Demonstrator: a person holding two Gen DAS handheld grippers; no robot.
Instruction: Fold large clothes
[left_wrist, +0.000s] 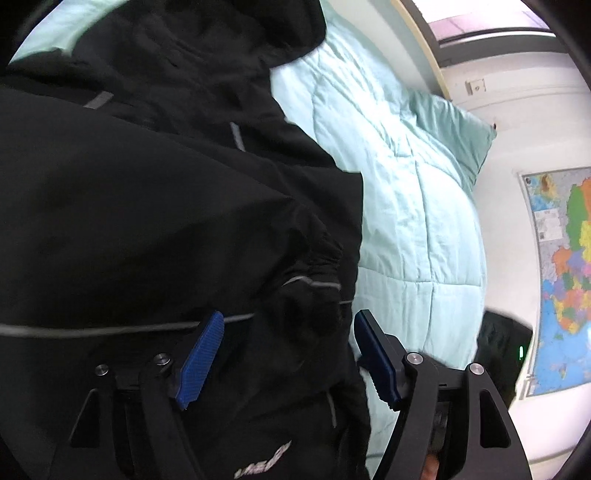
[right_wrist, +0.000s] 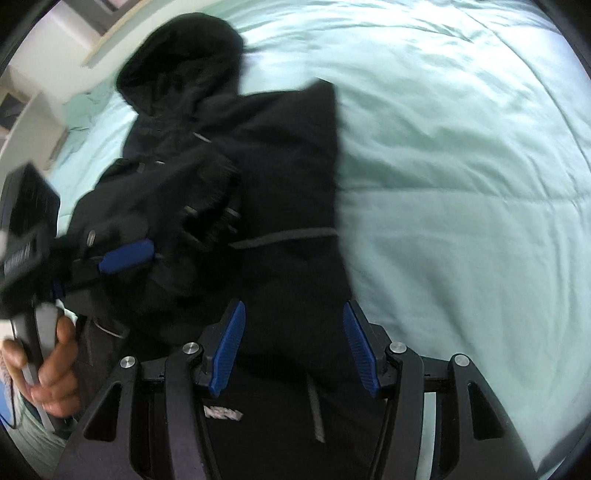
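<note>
A black hooded jacket (left_wrist: 147, 203) with thin grey stripes lies on a mint quilt (left_wrist: 406, 221). Its gathered sleeve cuff (left_wrist: 317, 295) rests just ahead of my left gripper (left_wrist: 286, 339), which is open; the blue pads touch no cloth. In the right wrist view the jacket (right_wrist: 280, 166) lies hood (right_wrist: 181, 55) away, with one sleeve (right_wrist: 166, 206) folded across its front. My right gripper (right_wrist: 293, 332) hangs open over the lower body, near the right edge. One blue finger (right_wrist: 127, 256) of the left tool shows at the left, held by a hand (right_wrist: 55, 369).
The quilt (right_wrist: 461, 184) spreads wide to the right of the jacket. A mint pillow (left_wrist: 454, 129) lies by the wall, where a coloured map (left_wrist: 565, 277) hangs. A dark object (left_wrist: 506, 350) with a green light sits beside the bed.
</note>
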